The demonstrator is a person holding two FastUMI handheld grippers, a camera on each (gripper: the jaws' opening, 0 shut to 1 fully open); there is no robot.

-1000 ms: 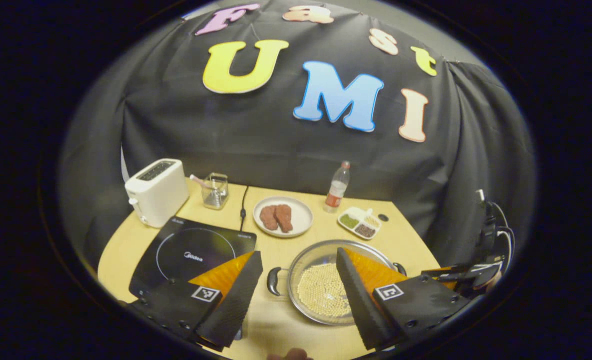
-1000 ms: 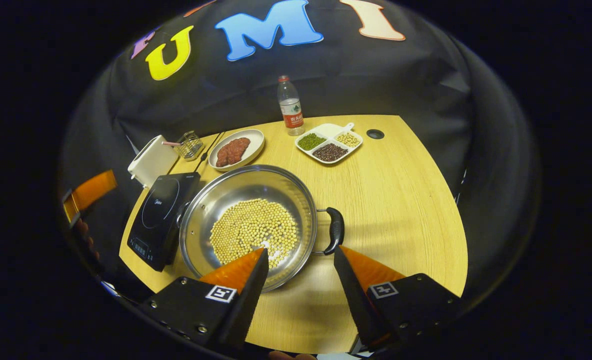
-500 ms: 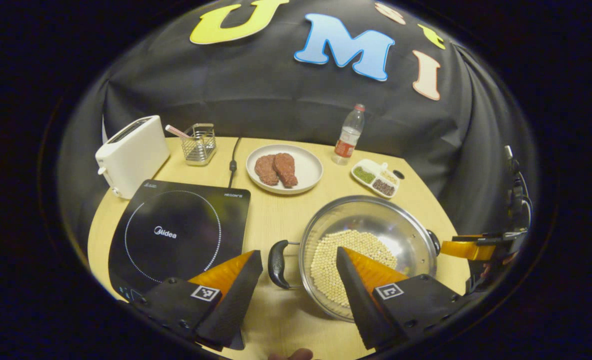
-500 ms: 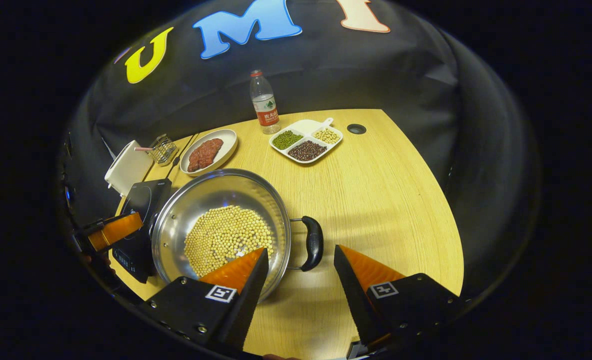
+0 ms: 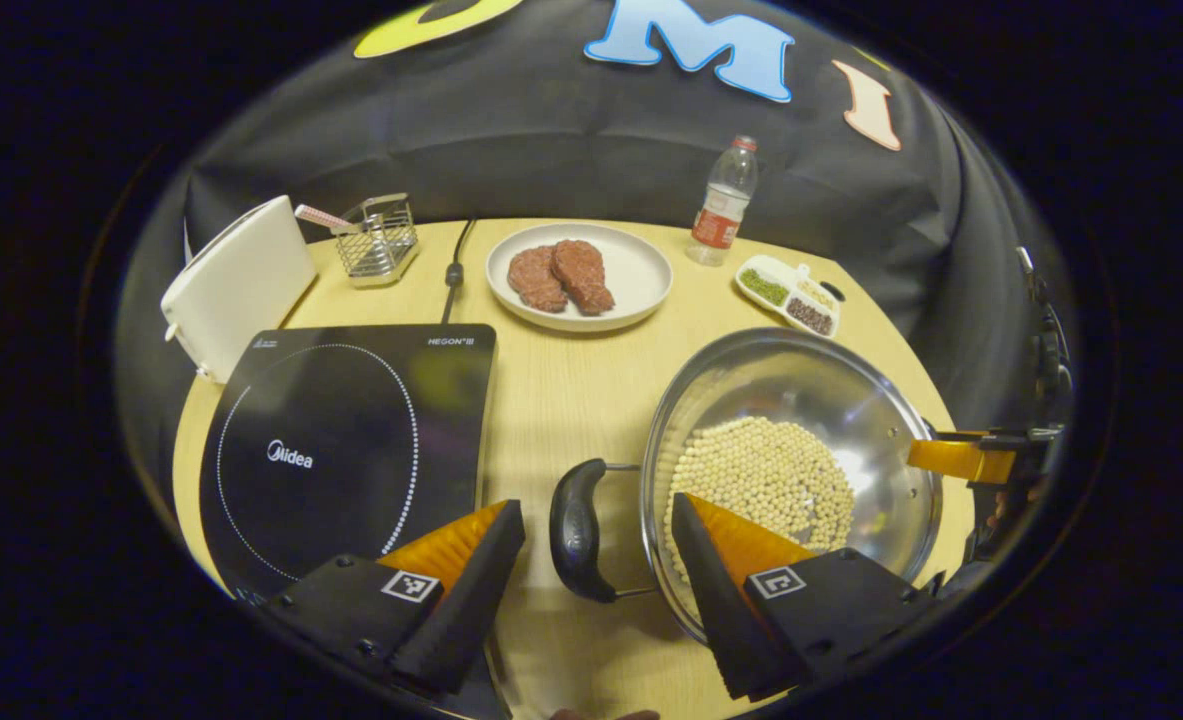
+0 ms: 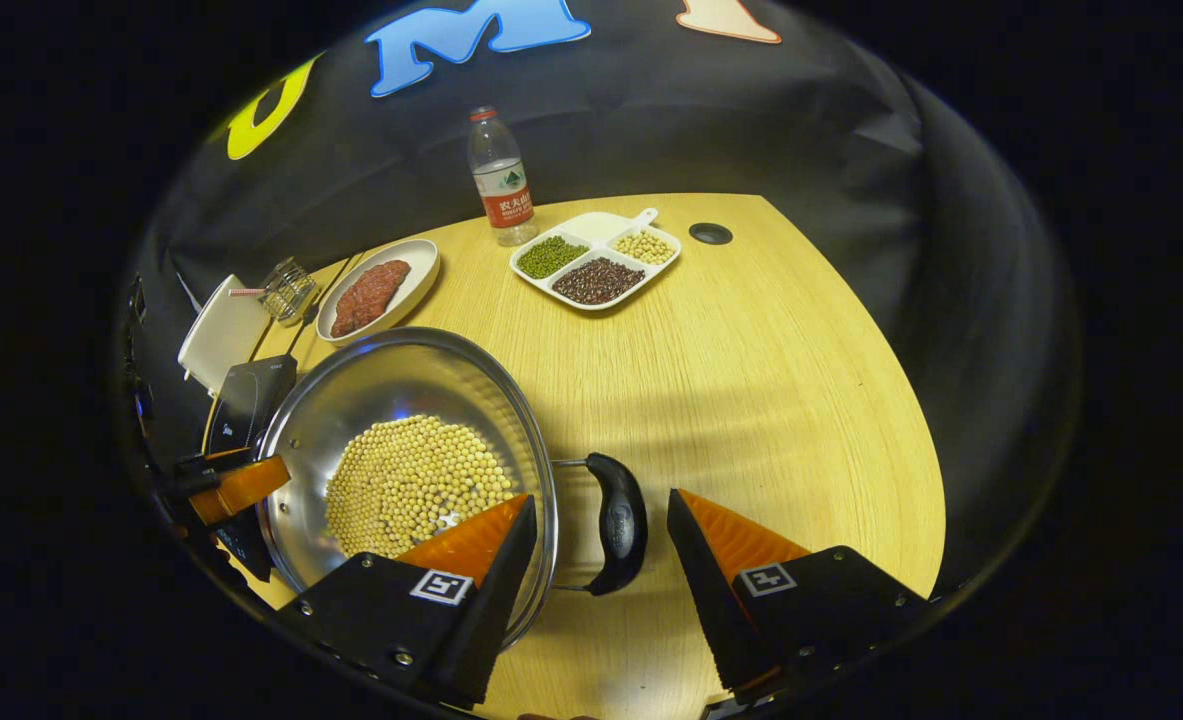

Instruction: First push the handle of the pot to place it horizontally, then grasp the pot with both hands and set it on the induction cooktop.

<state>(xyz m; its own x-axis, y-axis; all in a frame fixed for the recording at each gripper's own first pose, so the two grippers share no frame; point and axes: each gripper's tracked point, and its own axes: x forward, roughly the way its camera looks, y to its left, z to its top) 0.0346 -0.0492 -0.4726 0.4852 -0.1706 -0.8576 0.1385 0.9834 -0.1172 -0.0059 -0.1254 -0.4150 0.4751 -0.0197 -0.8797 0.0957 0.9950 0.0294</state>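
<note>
On the pale wooden worktop (image 6: 771, 380) sits a wide steel pot (image 5: 811, 400) holding a layer of pale beans, just right of the black induction cooktop (image 5: 341, 440) and apart from it. At each side of the pot a black loop handle sticks out, and the two lie level. Seen from the left gripper view, the left claw (image 5: 596, 560) is spread wide with the pot's left handle (image 5: 576, 530) between its fingers, neither one pressing on it. Seen from the right gripper view, the right claw (image 6: 601, 555) is likewise released around the right handle (image 6: 619, 520), one finger over the pot's rim, the other over bare wood. Judging by the level handles, the push step looks done. Left to do: both claws need to clench on the handles, lift the pot together and carry it sideways onto the cooktop, keeping it flat so the beans stay in. Farther back stand a white toaster (image 5: 236, 285), a plate of meat (image 5: 579, 275), a water bottle (image 6: 499, 180) and a divided dish (image 6: 596, 265)
</note>
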